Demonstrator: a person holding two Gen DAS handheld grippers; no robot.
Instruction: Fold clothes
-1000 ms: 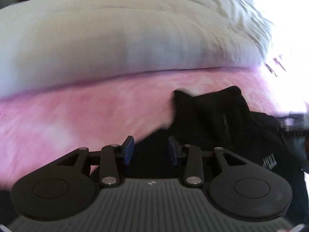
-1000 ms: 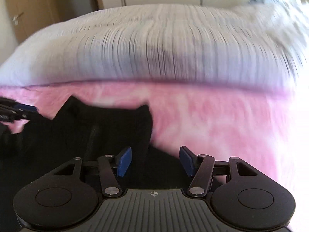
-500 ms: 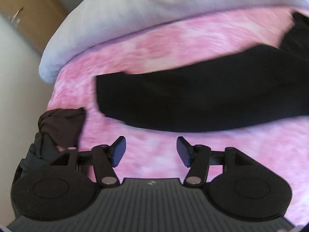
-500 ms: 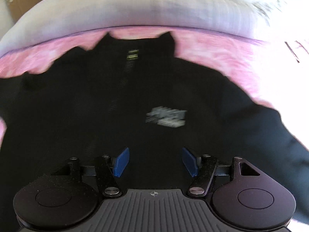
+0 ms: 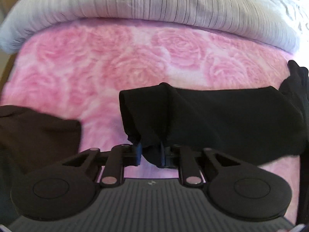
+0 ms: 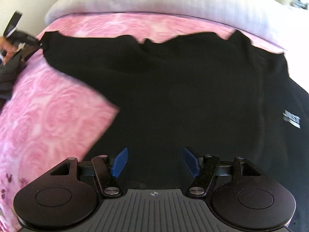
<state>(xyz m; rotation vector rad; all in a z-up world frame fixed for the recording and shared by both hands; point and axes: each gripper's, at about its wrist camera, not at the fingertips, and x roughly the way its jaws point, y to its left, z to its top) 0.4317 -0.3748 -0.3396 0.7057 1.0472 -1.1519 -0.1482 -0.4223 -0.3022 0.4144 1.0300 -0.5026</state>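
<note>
**Black top spread on the pink bed**

A big bed [image 5: 135, 61] with a pink rose blanket fills both views. A fat grey pillow [image 5: 154, 2] lies along its far edge.

A black top [image 6: 183, 89] lies spread out flat on the blanket, and its collar almost reaches the pillow. It has a small white logo [image 6: 291, 121] on the chest. One black sleeve [image 5: 212, 116] stretches out toward the left edge of the bed.

A dark brown cloth [image 5: 36, 135] lies near the left edge, apart from the sleeve.

The left gripper [image 5: 150, 154] has the cuff end of the sleeve between its jaws. The jaws are closing and pinch the cloth.

The right gripper [image 6: 155, 161] hangs over the body of the top. Its jaws are wide apart and opening, and they hold nothing.
</note>
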